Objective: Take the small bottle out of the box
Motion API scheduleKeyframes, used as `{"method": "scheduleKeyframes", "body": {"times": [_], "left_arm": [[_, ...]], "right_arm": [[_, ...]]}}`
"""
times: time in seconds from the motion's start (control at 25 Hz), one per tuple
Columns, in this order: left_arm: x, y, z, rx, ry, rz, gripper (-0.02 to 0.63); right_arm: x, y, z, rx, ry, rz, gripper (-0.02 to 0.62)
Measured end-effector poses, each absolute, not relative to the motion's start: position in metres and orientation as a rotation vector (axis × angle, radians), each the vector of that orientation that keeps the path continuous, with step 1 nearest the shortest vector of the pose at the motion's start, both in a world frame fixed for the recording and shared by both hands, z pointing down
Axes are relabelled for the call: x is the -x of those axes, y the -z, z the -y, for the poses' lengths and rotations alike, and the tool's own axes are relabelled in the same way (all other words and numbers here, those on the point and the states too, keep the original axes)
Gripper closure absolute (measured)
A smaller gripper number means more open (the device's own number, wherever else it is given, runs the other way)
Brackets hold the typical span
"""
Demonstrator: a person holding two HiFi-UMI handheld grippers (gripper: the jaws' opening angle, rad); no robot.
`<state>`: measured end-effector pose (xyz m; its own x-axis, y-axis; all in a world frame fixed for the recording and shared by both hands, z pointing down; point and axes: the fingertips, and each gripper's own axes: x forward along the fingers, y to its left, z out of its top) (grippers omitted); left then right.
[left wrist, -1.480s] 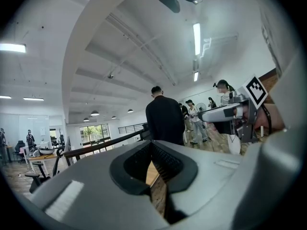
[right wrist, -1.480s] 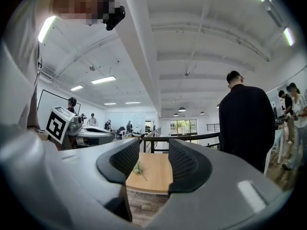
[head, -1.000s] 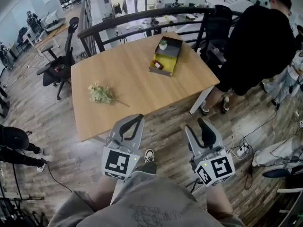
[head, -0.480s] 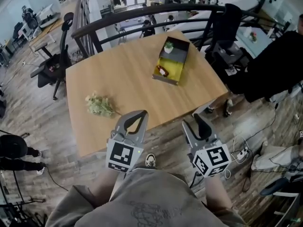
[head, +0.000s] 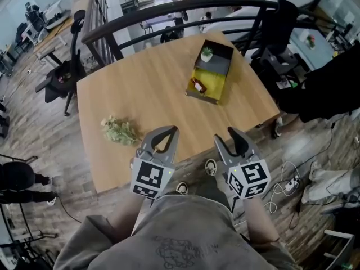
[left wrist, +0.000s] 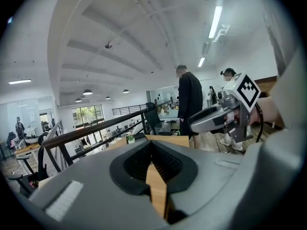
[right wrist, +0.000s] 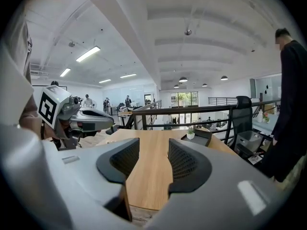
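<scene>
Tabletop [head: 146, 94]: a pale wooden surface was seen from above in the head view, with the task's things spread over it.
Railing [head: 140, 22]: a dark handrail was seen running behind the far edge of the tabletop.
Box [head: 212, 72]: an open box, dark at the far end and yellow-lined at the near end, was laid on the far right part of the tabletop, well apart from both tools.
Left tool [head: 171, 131]: it was held over the near edge of the tabletop; its jaws were clenched tip to tip, with nothing gripped between them.
Right tool [head: 226, 135]: it was held just beside the left tool, near the tabletop's near edge; its jaws were released and stood apart, and only bare wood was seen between them.
Flower bunch [head: 119, 130]: a pale dried bunch was laid on the near left part of the tabletop.
Potted plant [head: 207, 53]: a small green plant in a white pot was stood upright in the dark far end of the box.
Small bottle [head: 197, 85]: it was laid on its side in the yellow near end of the box, untouched by either tool.
</scene>
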<state>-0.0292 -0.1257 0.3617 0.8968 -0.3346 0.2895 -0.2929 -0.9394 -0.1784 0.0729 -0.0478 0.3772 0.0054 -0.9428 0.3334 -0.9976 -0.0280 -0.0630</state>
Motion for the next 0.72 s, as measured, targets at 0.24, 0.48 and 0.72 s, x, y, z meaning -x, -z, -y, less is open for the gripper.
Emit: {"method": "scheduleKeyframes", "body": {"times": [0.24, 0.48, 0.72], "left_arm": [[-0.004, -0.379, 0.156, 2.926, 0.531, -0.547, 0.604], [-0.041, -0.387, 0.194, 2.91, 0.588, -0.682, 0.604], [-0.074, -0.395, 0.228, 2.897, 0.649, -0.841, 0.604]], "right_arm": [[-0.11, -0.398, 0.088, -2.018, -0.464, 2.088, 0.422], [-0.153, -0.414, 0.135, -1.886, -0.512, 2.163, 0.422], [-0.193, -0.429, 0.181, -1.734, -0.557, 2.229, 0.422]]}}
